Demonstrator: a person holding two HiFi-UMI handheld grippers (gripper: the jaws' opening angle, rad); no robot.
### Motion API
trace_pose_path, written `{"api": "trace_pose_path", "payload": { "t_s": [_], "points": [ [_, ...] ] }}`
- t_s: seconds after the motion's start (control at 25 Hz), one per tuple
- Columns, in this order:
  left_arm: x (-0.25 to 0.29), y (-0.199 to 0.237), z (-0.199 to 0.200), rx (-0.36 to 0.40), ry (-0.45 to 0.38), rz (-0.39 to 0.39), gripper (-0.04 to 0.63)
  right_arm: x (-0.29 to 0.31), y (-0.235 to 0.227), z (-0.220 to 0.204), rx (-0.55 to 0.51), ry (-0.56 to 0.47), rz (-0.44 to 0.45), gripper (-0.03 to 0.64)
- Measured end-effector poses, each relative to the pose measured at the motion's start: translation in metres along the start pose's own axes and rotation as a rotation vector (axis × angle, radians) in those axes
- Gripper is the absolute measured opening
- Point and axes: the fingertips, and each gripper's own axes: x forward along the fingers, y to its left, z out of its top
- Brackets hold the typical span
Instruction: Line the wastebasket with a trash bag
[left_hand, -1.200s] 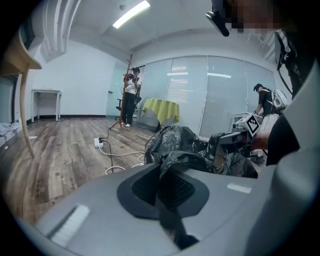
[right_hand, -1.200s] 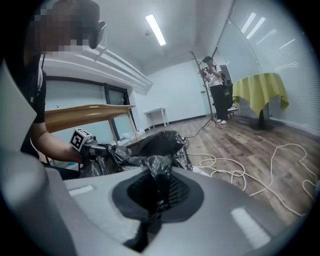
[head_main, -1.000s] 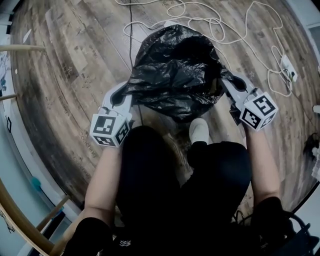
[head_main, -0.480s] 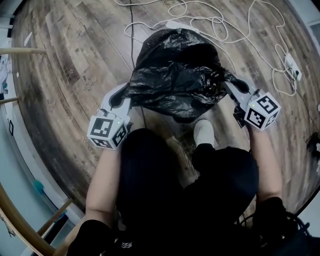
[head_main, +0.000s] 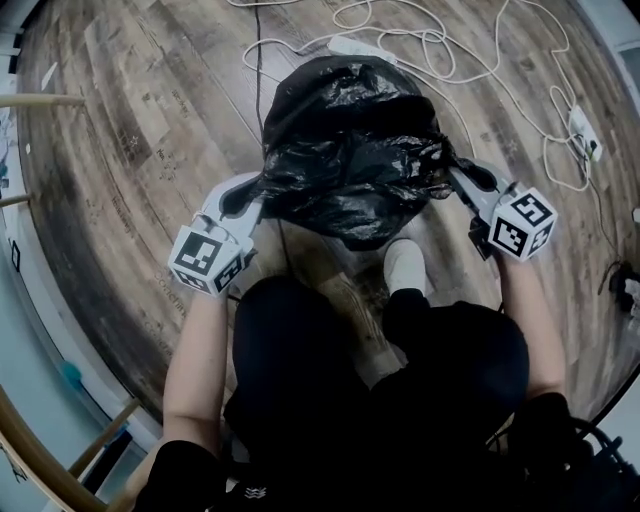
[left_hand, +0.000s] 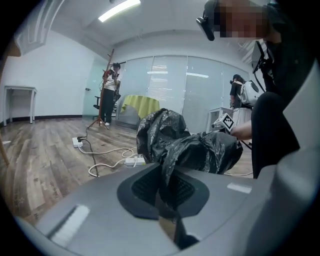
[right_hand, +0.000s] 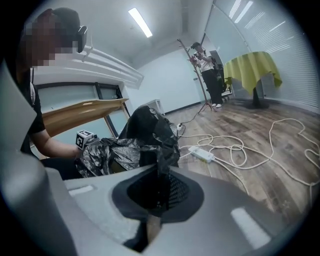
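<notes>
On opposite sides of the crinkled black plastic trash bag, the left tool and right tool clamp its rim. Limp, light and slippery, it seems best held by that rim.

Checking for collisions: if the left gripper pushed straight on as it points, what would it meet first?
The bag: the left gripper already pinches its edge, and its bunched bulk lies straight ahead.

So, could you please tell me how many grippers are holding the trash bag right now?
2. The left gripper has its jaws shut on the left edge of the trash bag; the right gripper is shut on its right edge. No others are in view.
</notes>
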Motion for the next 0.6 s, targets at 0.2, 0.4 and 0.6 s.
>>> {"api": "trace_pose_path", "payload": {
  "t_s": [0.2, 0.4, 0.6],
  "points": [
    [-0.001, -0.004, -0.008, -0.017, -0.041, -0.046, 0.002, 0.004, -0.012, -0.022, 0.022, 0.039, 0.005, 0.002],
    [-0.008, -0.011, -0.017, -0.021, -0.034, -0.069, 0.002, 0.007, -0.008, -0.029, 0.017, 0.064, 0.017, 0.002],
    [-0.005, -0.005, -0.026, -0.012, -0.023, -0.058, 0.002, 0.011, -0.012, -0.034, 0.007, 0.073, 0.007, 0.002]
  ]
}}
